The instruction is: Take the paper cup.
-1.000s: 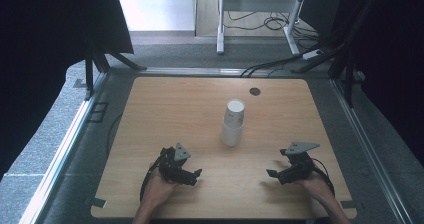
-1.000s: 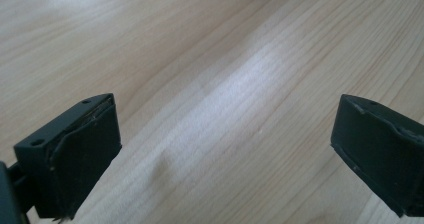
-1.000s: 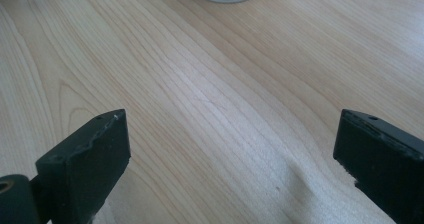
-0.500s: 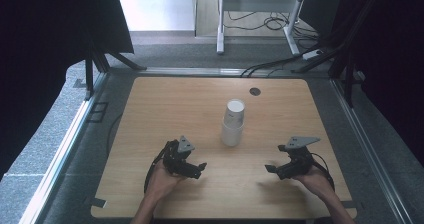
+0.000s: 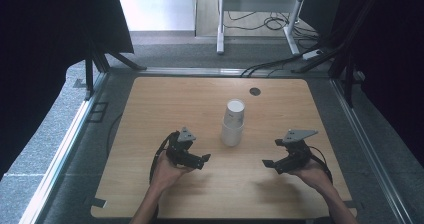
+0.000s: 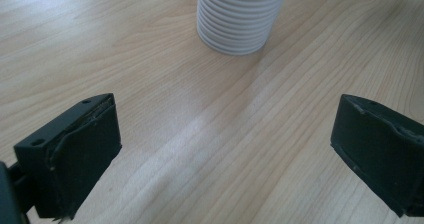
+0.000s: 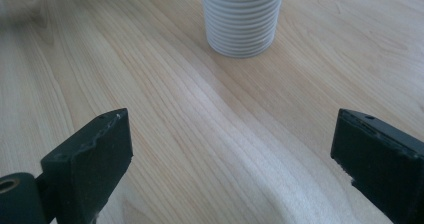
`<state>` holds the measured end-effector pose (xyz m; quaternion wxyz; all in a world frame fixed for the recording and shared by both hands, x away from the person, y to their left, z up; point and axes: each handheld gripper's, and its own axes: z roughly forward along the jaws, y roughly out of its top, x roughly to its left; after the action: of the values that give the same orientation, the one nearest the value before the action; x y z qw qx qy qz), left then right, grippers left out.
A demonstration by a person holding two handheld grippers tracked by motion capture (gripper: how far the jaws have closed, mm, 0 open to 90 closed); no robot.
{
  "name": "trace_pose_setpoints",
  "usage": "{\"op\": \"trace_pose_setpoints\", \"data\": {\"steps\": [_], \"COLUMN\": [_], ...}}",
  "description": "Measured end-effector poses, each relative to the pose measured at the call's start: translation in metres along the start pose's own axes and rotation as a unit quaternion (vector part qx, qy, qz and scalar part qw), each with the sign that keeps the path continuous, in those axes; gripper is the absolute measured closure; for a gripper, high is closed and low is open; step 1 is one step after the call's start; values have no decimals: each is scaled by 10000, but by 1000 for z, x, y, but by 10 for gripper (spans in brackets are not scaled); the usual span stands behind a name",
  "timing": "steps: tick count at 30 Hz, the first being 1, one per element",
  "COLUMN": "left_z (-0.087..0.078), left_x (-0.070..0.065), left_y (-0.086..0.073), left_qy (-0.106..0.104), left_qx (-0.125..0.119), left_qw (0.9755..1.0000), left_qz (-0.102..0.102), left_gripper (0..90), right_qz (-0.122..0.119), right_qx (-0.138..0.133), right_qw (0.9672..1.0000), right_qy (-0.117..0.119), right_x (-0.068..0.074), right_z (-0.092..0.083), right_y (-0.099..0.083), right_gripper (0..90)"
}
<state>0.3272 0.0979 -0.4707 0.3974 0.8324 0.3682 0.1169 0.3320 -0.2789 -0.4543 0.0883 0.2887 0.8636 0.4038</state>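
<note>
A pale wooden tabletop (image 5: 165, 104) sits on grey carpet between dark curtains, with a white frame and loose cables on the floor beyond its far edge. The stack of white cups (image 5: 233, 123) stands upright near the tabletop's middle and serves as the landmark here.

Left of the stack and nearer the person, the left gripper (image 5: 201, 160) is held in a hand just above the wood, pointing toward the stack's base. Its fingers (image 6: 75, 154) stand wide apart with nothing between them. The left gripper view shows what the high view cannot: the stack's lower part is a column of many tightly nested ribbed rims (image 6: 237, 21), resting flat on the wood grain ahead of the open fingers.

The high view alone shows the stack's open top and its slight lean, and a small dark round hole (image 5: 255, 91) in the tabletop beyond the stack.

Right of the stack, about as near the person, the right gripper (image 5: 270, 163) points back toward it, fingers (image 7: 90, 159) likewise spread wide and empty. In the right gripper view the ribbed stack stands ahead, well apart from the fingers.
</note>
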Motion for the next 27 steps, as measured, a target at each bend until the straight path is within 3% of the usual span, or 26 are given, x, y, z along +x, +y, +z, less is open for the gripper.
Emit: {"op": "trace_pose_setpoints", "data": {"steps": [4, 27], "left_z": [2, 14], "left_x": [1, 0], "left_y": [4, 32], "left_qy": [-38, -21], "left_qx": [-42, 2], "left_qw": [10000, 9992], "left_qz": [-4, 406], "left_gripper": [0, 13], "right_qz": [-13, -74], "right_qx": [-25, -117], "right_qw": [10000, 9998], "right_qy": [26, 133], "right_x": [0, -6], "right_z": [0, 1], "right_y": [5, 32], "right_gripper": [27, 41]}}
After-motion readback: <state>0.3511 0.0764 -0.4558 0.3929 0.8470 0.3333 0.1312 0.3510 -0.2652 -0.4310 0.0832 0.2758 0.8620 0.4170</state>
